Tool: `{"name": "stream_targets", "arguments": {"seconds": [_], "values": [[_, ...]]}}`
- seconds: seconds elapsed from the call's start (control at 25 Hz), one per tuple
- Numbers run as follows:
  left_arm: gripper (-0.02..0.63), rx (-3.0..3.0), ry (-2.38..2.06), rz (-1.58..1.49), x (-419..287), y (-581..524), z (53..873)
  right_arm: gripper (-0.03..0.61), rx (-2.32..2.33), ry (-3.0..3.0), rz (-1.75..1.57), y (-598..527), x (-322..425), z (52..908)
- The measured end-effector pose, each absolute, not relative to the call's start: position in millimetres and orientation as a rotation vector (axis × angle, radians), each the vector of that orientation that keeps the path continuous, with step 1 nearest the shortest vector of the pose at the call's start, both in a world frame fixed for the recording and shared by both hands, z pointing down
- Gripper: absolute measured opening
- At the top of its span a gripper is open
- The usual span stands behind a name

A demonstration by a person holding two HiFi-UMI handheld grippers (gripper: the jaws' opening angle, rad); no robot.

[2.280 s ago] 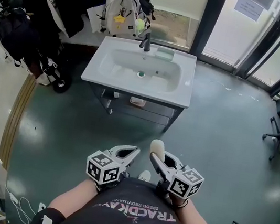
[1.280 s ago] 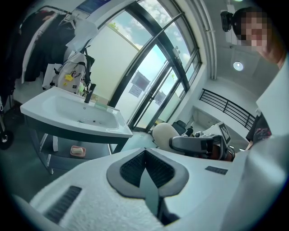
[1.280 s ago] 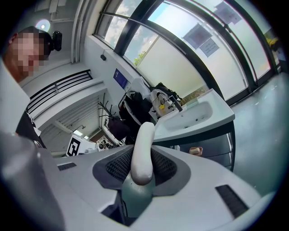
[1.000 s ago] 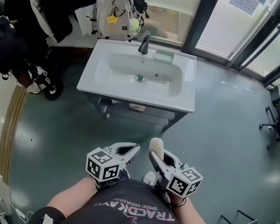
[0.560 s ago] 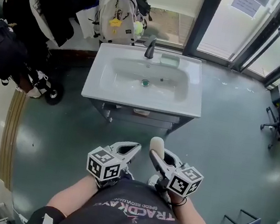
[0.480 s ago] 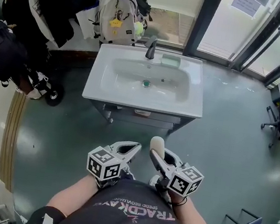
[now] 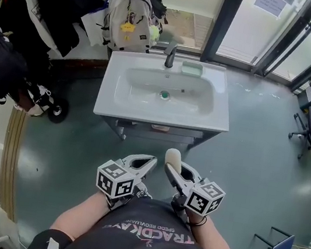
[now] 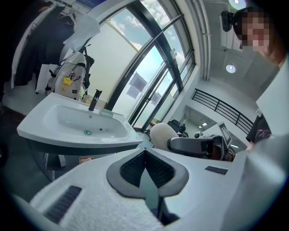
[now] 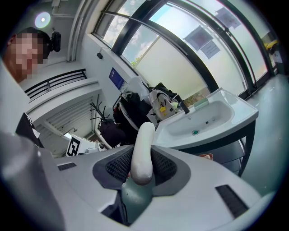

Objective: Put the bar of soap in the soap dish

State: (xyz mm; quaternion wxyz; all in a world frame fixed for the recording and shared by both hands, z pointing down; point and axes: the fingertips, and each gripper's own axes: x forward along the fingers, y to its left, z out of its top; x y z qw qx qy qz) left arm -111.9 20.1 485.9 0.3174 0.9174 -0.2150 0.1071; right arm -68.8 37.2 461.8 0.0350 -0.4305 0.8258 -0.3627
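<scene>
Well short of the washbasin (image 7: 111, 93), over the green floor (image 7: 256, 155), the right gripper (image 7: 172, 168) is clamped on the bar of soap (image 7: 173, 158), which stands on edge between its pads and pokes out past the tips. Just beside it, the left gripper (image 7: 142, 163) has its jaws closed together, empty. A pale green soap dish (image 7: 192, 69) sits at the washbasin's back edge, just right of the faucet (image 7: 170, 55).

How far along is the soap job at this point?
Done: the soap is picked up, clamped in the right gripper. In hand: it is held out toward the sink, which stands some way ahead across the floor. To do: reach the sink and set the soap in the green dish beside the tap. The left gripper is shut on nothing.
</scene>
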Motion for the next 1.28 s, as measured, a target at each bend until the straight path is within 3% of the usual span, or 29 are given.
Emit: {"name": "stream_targets", "arguments": {"seconds": [0.64,1.28], "values": [[0.009,2.399,-0.649,0.241,-105,-12,485,0.115,-1.273,2.599,-1.116,-7,-57,467],[0.009,2.315,-0.762,0.218,-36,-91,488,0.115,-1.175,2.705,-1.158,-113,15,469]]}}
